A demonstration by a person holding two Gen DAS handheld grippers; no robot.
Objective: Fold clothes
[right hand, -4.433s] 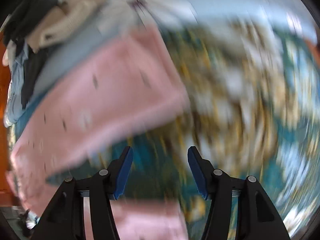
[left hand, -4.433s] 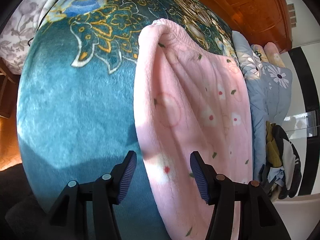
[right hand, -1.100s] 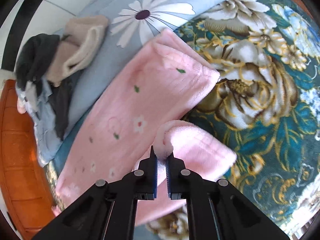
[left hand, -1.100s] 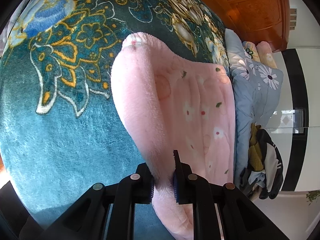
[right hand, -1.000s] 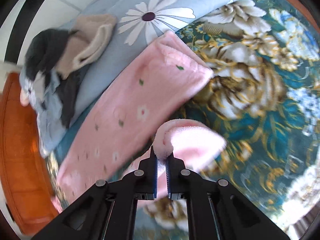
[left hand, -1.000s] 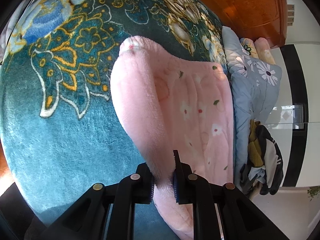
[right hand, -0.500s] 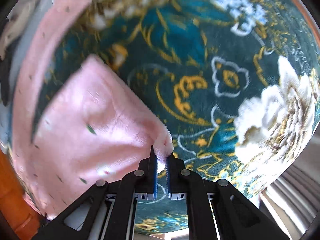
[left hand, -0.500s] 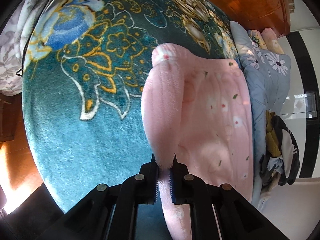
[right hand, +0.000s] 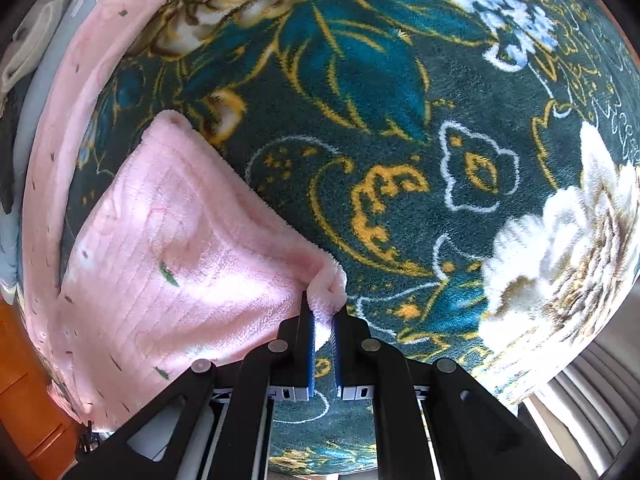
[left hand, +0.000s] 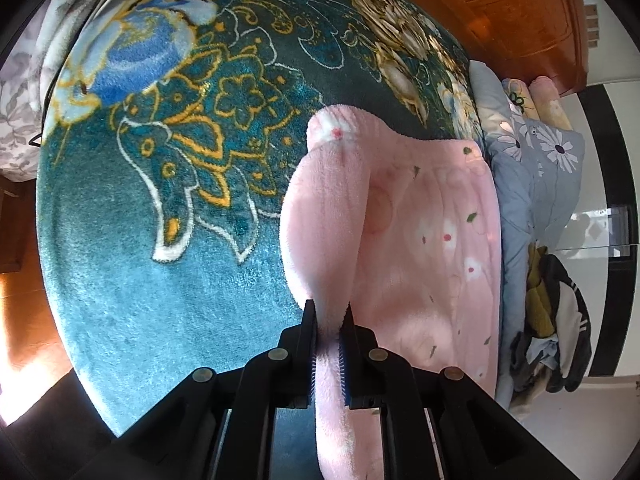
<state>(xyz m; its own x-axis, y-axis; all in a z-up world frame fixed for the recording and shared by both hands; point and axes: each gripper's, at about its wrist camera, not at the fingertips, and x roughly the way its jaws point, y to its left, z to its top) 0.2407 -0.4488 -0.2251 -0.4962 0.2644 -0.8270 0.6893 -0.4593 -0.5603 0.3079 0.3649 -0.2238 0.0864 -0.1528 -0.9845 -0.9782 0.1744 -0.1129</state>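
Two grips: each gripper pinches its own bit of one pink garment.
Bed: teal floral blanket [left hand: 132, 280] covers it, plush and grippy, so cloth dragged across will likely catch rather than slide.
Pink fleece garment [left hand: 432, 248]: lies on the blanket toward the right side, beside the grey daisy quilt [left hand: 536, 184]; one part is doubled over. Looks soft, thick, light and floppy, not fragile; it should sag between holds.
Clothes pile [left hand: 556, 312]: dark and mustard pieces at the far right, untouched.
Left gripper [left hand: 330, 344]: jaws easing apart, though a raised fold of fleece sits squeezed between the pads.
Right gripper [right hand: 321, 330]: jaws clenched on a fleece corner, pointing down at the blanket.
Best hold: corners and hems, where the doubled edge gives bulk.
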